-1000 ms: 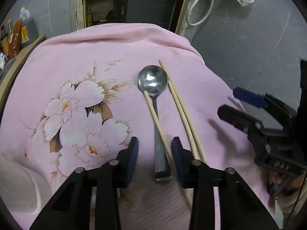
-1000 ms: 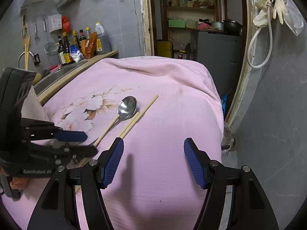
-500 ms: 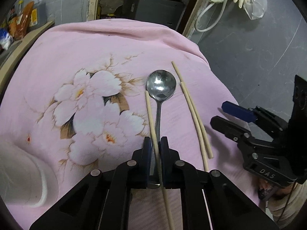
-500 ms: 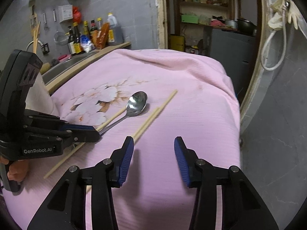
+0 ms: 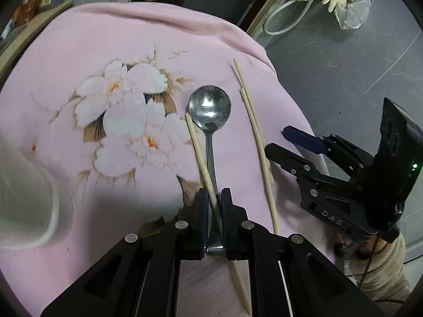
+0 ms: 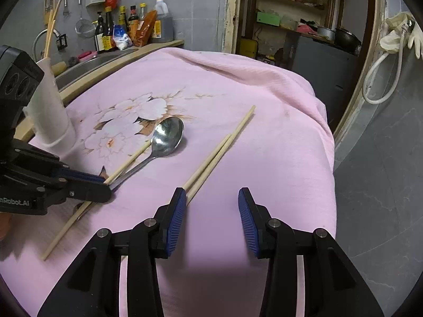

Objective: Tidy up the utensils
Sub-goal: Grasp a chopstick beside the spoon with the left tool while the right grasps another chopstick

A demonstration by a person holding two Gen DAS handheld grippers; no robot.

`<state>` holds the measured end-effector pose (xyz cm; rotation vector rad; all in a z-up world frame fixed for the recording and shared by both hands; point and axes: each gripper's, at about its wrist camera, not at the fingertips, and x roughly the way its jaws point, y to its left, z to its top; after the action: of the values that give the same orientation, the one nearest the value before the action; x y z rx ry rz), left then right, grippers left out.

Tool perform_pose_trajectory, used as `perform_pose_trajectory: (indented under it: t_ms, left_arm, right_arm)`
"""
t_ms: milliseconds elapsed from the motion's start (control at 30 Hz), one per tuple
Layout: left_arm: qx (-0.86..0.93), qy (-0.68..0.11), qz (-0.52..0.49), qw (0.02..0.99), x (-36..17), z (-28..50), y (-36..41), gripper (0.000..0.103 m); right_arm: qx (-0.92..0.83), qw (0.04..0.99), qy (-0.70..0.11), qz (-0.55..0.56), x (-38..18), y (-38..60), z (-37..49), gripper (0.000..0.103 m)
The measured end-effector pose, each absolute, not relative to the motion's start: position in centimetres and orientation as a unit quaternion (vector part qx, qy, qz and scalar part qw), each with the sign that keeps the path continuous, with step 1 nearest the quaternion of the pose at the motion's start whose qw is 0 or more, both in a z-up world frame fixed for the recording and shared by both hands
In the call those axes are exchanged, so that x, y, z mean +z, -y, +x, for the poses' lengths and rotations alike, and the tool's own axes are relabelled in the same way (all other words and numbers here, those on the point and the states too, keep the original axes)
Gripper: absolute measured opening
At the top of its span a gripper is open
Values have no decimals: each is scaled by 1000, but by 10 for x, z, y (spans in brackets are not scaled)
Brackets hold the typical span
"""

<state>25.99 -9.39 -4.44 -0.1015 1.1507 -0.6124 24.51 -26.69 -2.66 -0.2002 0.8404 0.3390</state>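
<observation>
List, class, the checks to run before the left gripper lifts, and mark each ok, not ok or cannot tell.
1. Left gripper shut on the spoon handle: ok.
2. Only the spoon between its fingers: not ok; a single chopstick is pinched too.
3. Right gripper open and empty: ok.
4. Chopstick pair clear of the left gripper: ok.
5. White cup upright: ok.
6. Grip firm enough: cannot tell.

Three chopsticks (image 6: 216,155), one spoon (image 6: 168,136), one white cup (image 6: 50,105).
</observation>
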Motion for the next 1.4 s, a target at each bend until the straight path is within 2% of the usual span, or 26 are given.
perform_pose_trajectory:
  t_ms: [267,400,467,500,600,767,933,1133,1233,1300,1400]
  left_arm:
    - [-280,-529,-50,800,-37,251,81,6]
    - [-269,-520,-48,810,-34,248,76,6]
    - [-264,-516,-42,814,-33,246,75,5]
    - [-262,-516,-40,815,-33,244,74,4]
    - [-260,-516,-33,815,-33,240,74,3]
    - [-263,-516,-16,815,-33,234,80,3]
    - [-271,-510,2,816,-30,233,82,3]
    - [-260,-520,18,813,-30,249,95,3]
    - [-260,-527,25,809,-35,259,100,4]
    - [-259,-530,27,807,-36,267,104,4]
    - [-264,-538,21,800,-39,278,107,5]
  right_arm:
    - [158,888,-415,-119,-27,256,247,43]
    - [148,877,-422,-180,-33,239,251,45]
    - [145,874,-424,-189,-33,238,252,39]
    - [144,874,-424,-188,-32,241,252,30]
    - [133,881,-417,-182,-30,253,248,11]
    - [133,880,-422,-169,-23,269,230,4]
    - [147,865,-447,-175,-23,278,202,4]
    - [168,859,-461,-144,-21,281,217,8]
    - [183,853,-466,-146,-20,272,239,12]
    - [189,851,-469,-145,-17,267,254,22]
    - [196,840,-482,-150,-20,260,280,23]
